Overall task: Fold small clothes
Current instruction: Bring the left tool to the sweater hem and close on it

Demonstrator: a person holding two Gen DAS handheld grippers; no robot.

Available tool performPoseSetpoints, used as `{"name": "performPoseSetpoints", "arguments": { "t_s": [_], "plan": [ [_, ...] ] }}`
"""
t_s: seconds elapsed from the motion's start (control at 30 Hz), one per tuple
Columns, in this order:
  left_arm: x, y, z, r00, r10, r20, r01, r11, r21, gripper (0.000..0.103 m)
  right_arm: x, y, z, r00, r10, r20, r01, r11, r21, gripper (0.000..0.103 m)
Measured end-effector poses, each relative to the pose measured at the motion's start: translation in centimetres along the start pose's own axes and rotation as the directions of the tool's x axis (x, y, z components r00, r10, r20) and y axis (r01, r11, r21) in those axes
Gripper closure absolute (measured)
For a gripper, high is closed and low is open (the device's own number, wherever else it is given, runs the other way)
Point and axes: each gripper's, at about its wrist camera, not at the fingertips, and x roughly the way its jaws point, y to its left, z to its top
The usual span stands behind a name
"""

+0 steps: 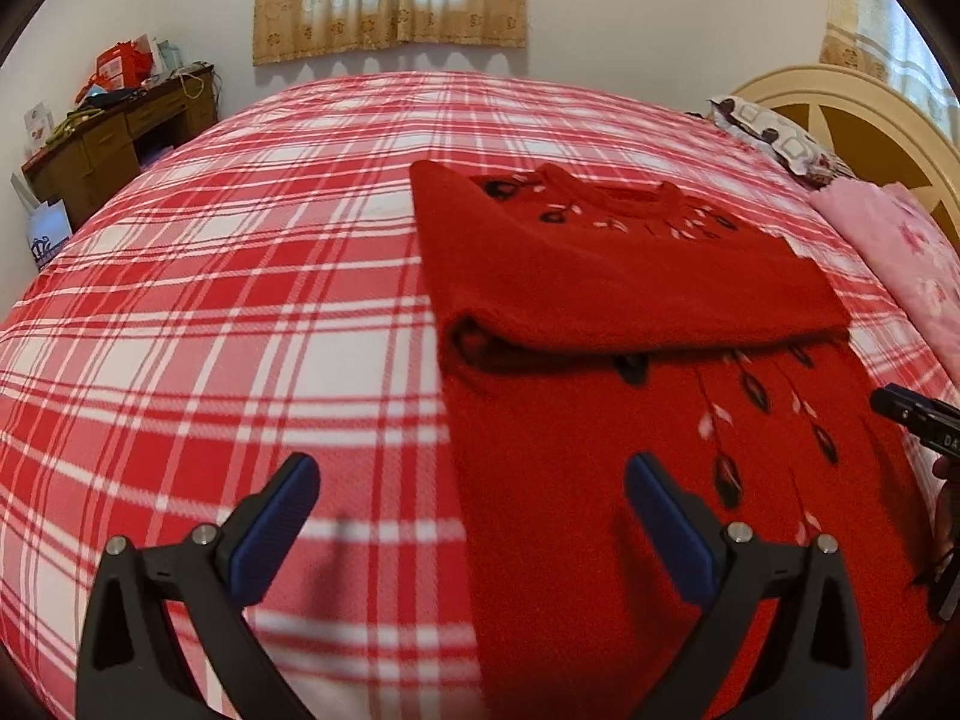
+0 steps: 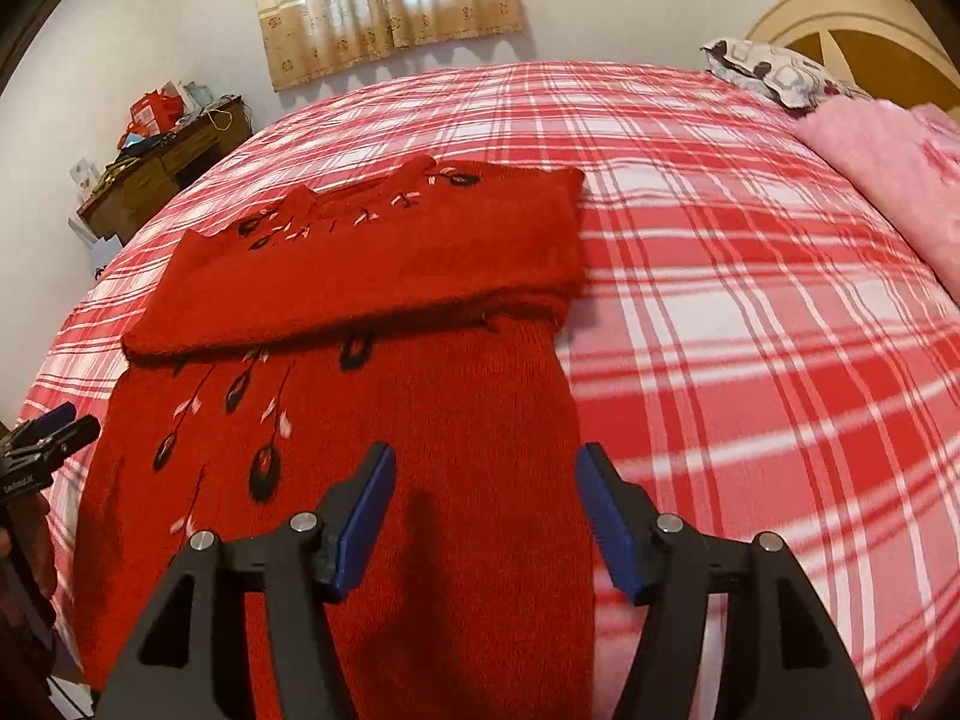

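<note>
A red knitted sweater [image 1: 600, 480] [image 2: 468, 396] with black and pink leaf embroidery lies flat on the bed, neck away from me. Its sleeves are folded across the chest as a thick band [image 1: 630, 276] [image 2: 372, 276]. My left gripper [image 1: 471, 462] hovers open over the sweater's left edge near the hem, one finger over the sheet and one over the knit. My right gripper [image 2: 487, 450] hovers open above the sweater's right edge, nothing between its blue pads [image 2: 366, 516]. Each gripper shows at the edge of the other's view: the right gripper [image 1: 912, 414], the left gripper [image 2: 48, 432].
The red and white plaid sheet [image 1: 210, 300] [image 2: 750, 330] covers the bed. A pink cloth [image 1: 900, 258] [image 2: 882, 162] and a patterned pillow [image 1: 774, 132] lie by the cream headboard [image 1: 870, 114]. A cluttered wooden desk [image 1: 114, 132] stands at the far left wall.
</note>
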Motion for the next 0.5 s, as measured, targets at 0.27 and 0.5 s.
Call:
{"name": "performPoseSetpoints", "arguments": {
  "t_s": [0.27, 0.5],
  "plan": [
    [-2.5, -1.8, -2.3, 0.999, -0.038, 0.002, 0.038, 0.998, 0.05, 0.0, -1.8, 0.4, -2.9, 1.0, 0.003, -0.022, -0.003, 1.0, -0.021, 0.038],
    [-4.0, -2.8, -4.1, 0.998, -0.061, -0.011, 0.062, 0.995, 0.084, 0.0, -3.3, 0.8, -5.1, 1.0, 0.006, -0.03, -0.007, 0.999, -0.041, 0.037]
  ]
}}
